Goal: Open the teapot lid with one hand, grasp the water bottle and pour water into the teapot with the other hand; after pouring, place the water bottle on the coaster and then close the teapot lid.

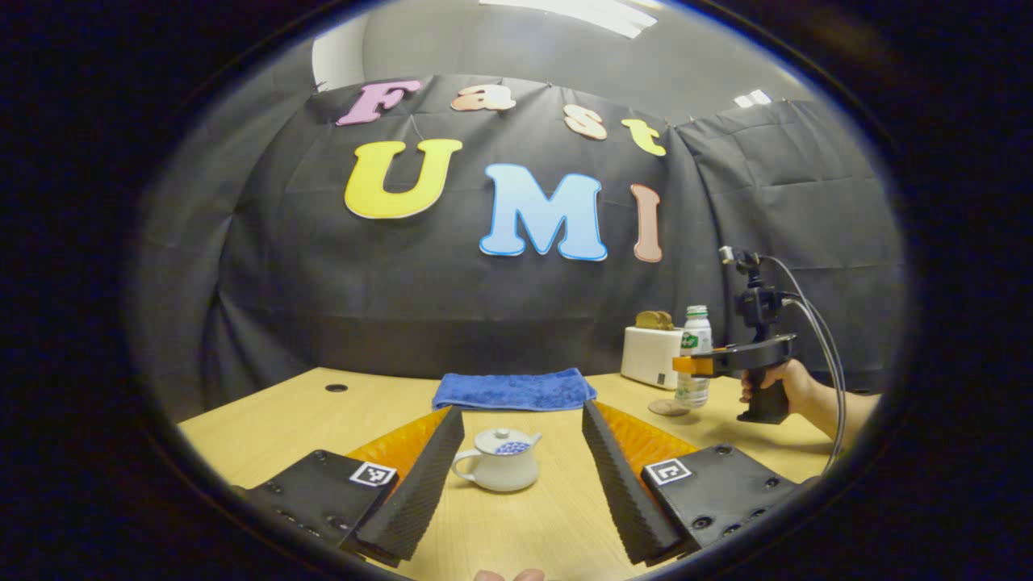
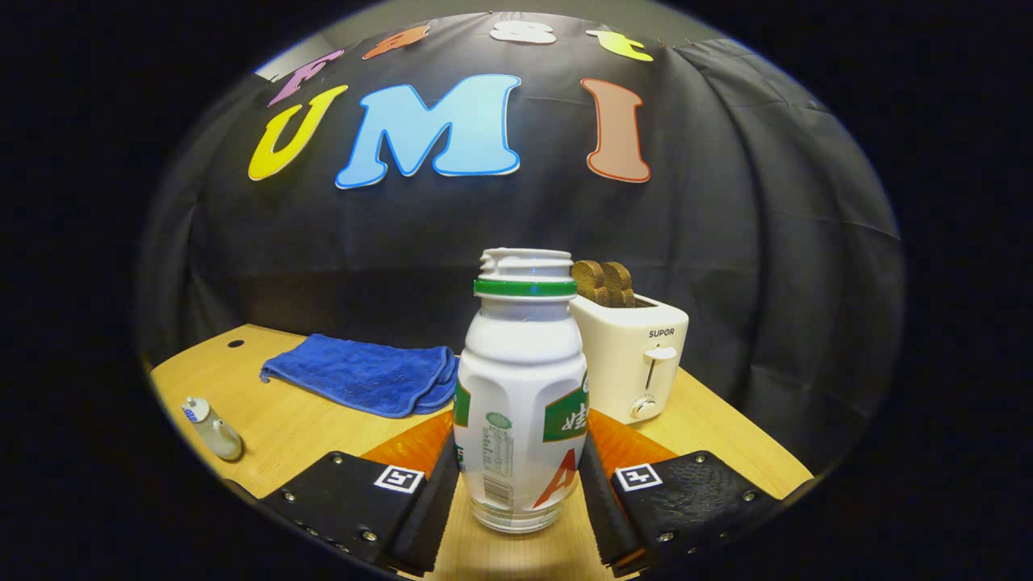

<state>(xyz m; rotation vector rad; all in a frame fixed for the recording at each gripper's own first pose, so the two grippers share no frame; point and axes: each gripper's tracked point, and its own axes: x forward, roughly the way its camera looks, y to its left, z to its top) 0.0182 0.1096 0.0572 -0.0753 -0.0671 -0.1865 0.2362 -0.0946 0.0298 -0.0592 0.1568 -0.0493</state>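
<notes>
A small white teapot [image 1: 496, 461] stands on the wooden table, its lid [image 1: 507, 443] on. My left gripper [image 1: 522, 410] is open, and the pot sits on the table between its two fingers without touching either. In the right gripper view the teapot [image 2: 211, 428] lies far off to the left. The white water bottle [image 2: 520, 395], green-ringed and uncapped, stands upright on the table. My right gripper [image 2: 519, 440] is shut on its lower body, one finger on each side. From the left gripper view, the right gripper [image 1: 700, 365] holds the bottle [image 1: 694, 347] beside a round coaster [image 1: 668, 407].
A folded blue towel [image 1: 512, 390] lies at the back of the table [image 1: 266, 428]. A white toaster [image 2: 637, 363] with bread in it stands just behind the bottle. A hand [image 1: 795, 387] and cables sit at the right.
</notes>
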